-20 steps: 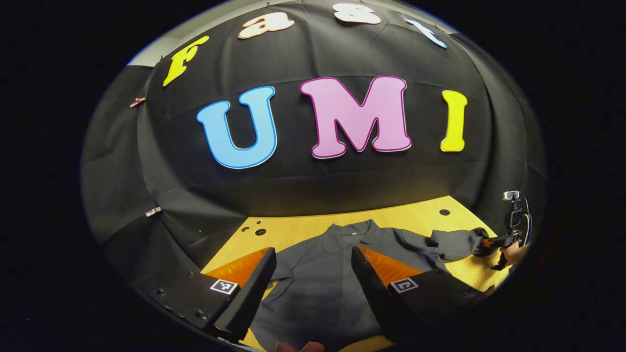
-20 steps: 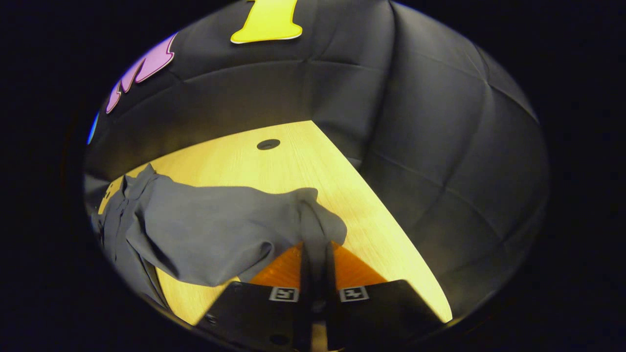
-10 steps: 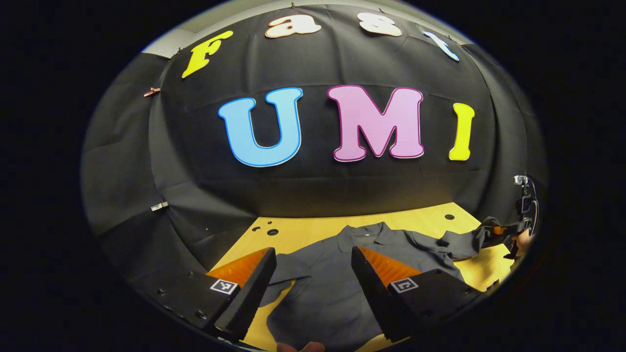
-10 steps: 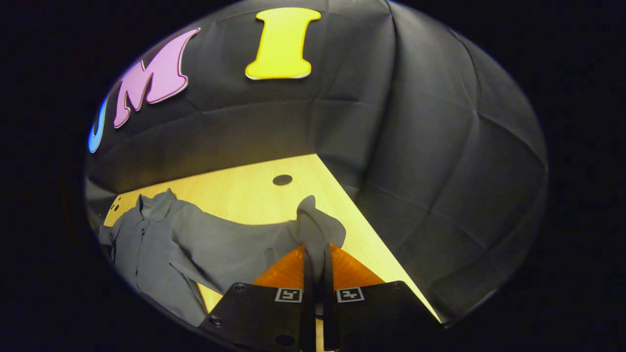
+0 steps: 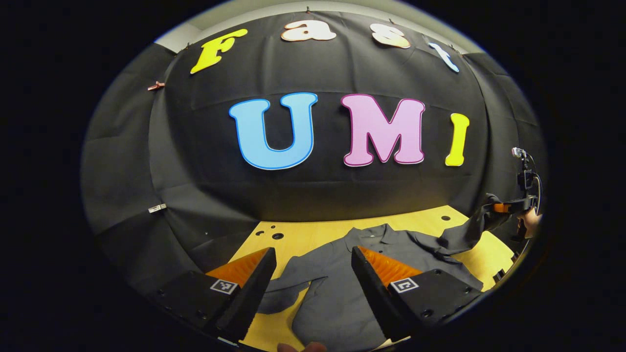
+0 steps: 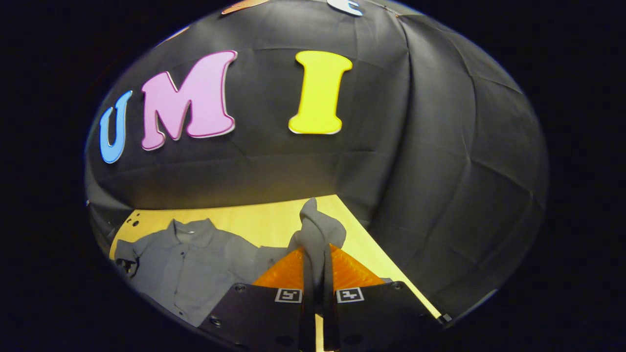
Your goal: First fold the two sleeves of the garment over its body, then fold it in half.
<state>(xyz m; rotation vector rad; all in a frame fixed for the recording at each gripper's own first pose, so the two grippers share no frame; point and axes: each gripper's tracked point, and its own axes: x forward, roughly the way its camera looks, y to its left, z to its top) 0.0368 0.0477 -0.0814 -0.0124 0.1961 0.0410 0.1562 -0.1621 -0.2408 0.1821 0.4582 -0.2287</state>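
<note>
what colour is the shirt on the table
Plain dark grey shirt, with no pattern visible. It shows best in the right gripper view, lying on the light wooden table.

Dim booth, light seemingly from overhead, brightest on the wooden surface (image 5: 469, 256). Strong fisheye bending at the edges; focus stays fairly sharp, little glare.

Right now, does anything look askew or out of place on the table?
Nothing stands out. The grey shirt lies flat on the wooden table, with one sleeve raised, pinched in the right gripper. The left gripper hangs open above it.
</note>
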